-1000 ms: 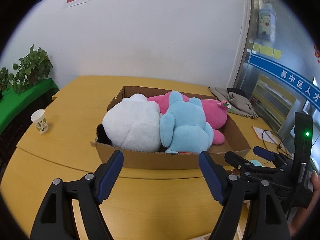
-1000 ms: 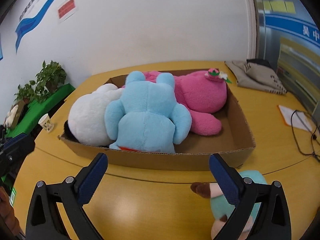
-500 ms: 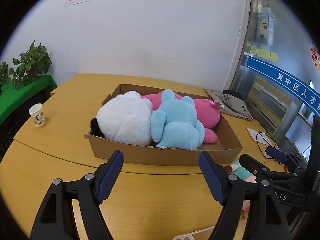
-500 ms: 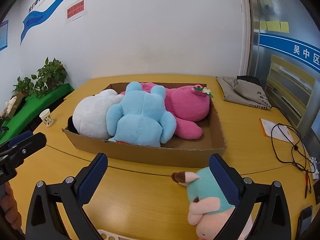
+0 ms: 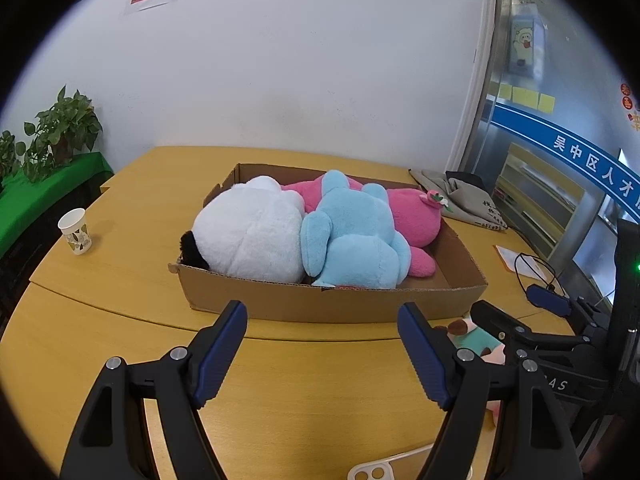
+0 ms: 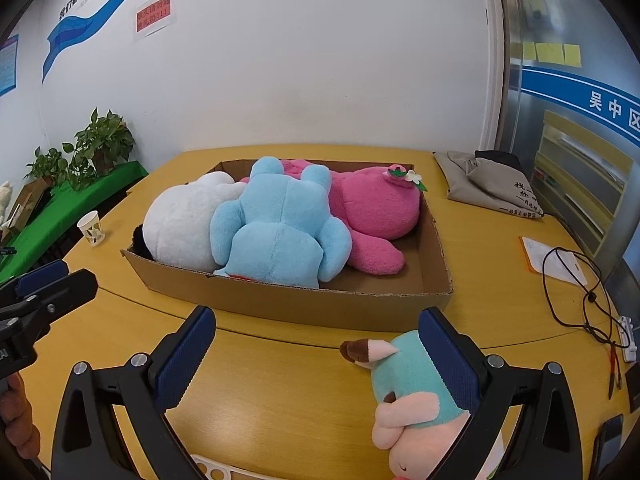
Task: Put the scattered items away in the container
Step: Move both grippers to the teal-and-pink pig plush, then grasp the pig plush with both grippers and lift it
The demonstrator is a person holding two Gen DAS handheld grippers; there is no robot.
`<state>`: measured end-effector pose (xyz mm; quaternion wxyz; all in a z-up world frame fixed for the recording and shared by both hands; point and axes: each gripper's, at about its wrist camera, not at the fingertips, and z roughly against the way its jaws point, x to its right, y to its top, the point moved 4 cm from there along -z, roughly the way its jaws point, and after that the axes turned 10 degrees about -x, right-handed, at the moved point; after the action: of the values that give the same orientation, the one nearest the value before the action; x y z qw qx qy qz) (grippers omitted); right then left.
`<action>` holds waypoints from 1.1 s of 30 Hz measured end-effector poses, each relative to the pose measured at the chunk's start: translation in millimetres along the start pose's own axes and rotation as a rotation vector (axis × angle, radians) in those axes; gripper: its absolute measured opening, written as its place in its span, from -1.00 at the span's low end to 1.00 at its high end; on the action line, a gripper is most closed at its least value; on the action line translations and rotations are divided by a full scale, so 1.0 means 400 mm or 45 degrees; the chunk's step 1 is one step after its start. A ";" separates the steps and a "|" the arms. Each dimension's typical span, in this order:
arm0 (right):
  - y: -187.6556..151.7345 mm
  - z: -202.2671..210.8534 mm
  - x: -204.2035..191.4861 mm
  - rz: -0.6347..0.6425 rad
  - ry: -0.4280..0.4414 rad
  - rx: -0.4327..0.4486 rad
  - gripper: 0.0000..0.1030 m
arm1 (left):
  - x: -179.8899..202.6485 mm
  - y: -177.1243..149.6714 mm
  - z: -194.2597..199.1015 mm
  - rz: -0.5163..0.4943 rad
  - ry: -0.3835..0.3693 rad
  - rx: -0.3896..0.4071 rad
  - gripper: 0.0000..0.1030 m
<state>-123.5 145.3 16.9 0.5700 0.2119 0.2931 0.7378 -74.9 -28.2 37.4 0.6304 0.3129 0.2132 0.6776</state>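
Observation:
An open cardboard box point(image 5: 320, 304) point(image 6: 304, 300) stands on the yellow table, holding a white plush point(image 5: 248, 232), a blue plush point(image 5: 356, 240) and a pink plush point(image 6: 376, 204). In front of the box's right corner a small teal-and-pink plush point(image 6: 412, 380) point(image 5: 476, 340) lies on the table. My right gripper point(image 6: 318, 320) is open and holds nothing; its right finger partly covers that small plush. Short of the box's front wall, my left gripper point(image 5: 320, 320) is open and empty too. Each gripper shows at the edge of the other's view.
A paper cup point(image 5: 76, 232) stands at the table's left. Potted plants point(image 6: 100, 144) sit on a green cloth beyond it. To the right lie a grey bag point(image 6: 492, 184), a paper with a black cable point(image 6: 560, 264), and a power strip. A white plastic piece point(image 5: 384, 468) lies near me.
Both grippers have drawn back from the box, which now looks smaller. The small teal plush has come more fully into the right wrist view. Neither gripper's jaws changed.

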 end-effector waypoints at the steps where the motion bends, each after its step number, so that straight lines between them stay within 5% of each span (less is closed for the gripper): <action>1: -0.001 0.001 0.003 0.001 0.000 0.002 1.00 | 0.001 0.000 -0.004 0.001 -0.002 -0.008 0.51; 9: -0.008 0.009 0.079 -0.002 -0.019 0.005 1.00 | 0.035 -0.004 -0.025 -0.036 -0.081 -0.044 0.51; 16: -0.055 0.035 0.307 -0.100 -0.062 -0.021 1.00 | 0.058 -0.029 -0.061 -0.021 -0.188 -0.119 0.51; 24: -0.257 -0.062 0.394 -0.160 0.168 -0.262 1.00 | 0.120 -0.061 -0.134 -0.018 -0.309 -0.247 0.51; 27: -0.278 -0.085 0.371 -0.197 0.329 -0.288 1.00 | 0.148 -0.072 -0.162 -0.009 -0.367 -0.282 0.51; 33: -0.296 -0.116 0.271 -0.114 0.459 -0.341 0.76 | 0.205 -0.109 -0.259 0.058 -0.543 -0.444 0.51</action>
<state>-96.8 262.1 -99.4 0.5636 -0.0141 0.2990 0.7699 -116.0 68.8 -53.8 0.6899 0.3399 -0.0512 0.6370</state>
